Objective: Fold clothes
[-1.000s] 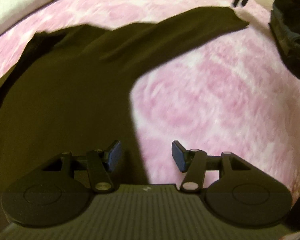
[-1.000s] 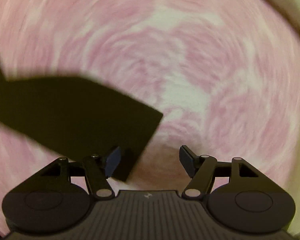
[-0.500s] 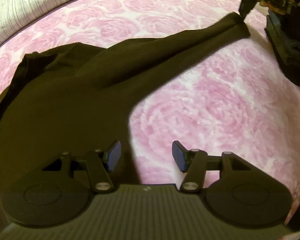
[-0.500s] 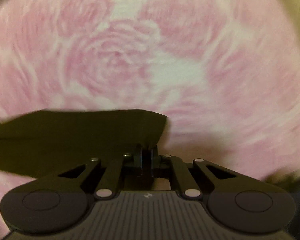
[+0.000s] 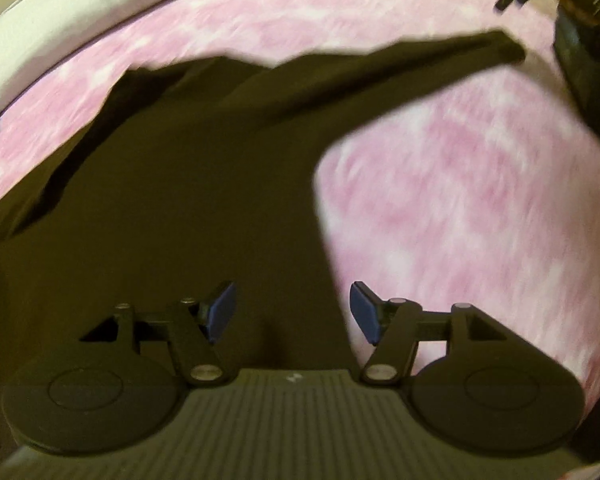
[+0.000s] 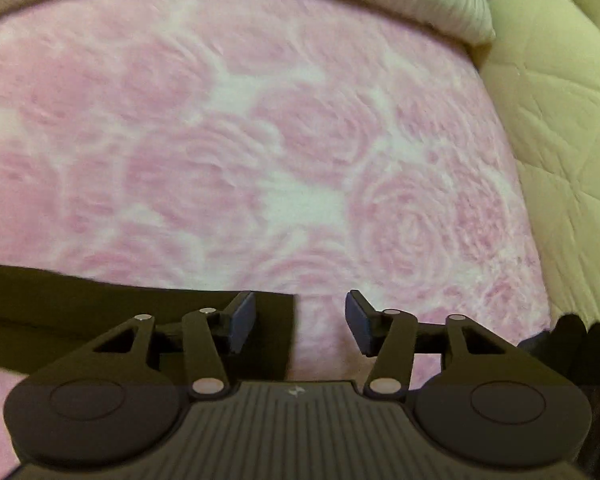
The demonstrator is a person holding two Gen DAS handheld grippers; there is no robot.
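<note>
Whole dark garment [image 5: 188,200] left, cuff [image 6: 260,320] right

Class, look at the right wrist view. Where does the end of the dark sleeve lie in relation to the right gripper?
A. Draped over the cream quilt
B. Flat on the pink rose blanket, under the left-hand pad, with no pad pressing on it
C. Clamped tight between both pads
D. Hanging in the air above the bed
B: the sleeve end lies flat on the blanket, while the right gripper is opening, its pads apart and off the cloth.
</note>
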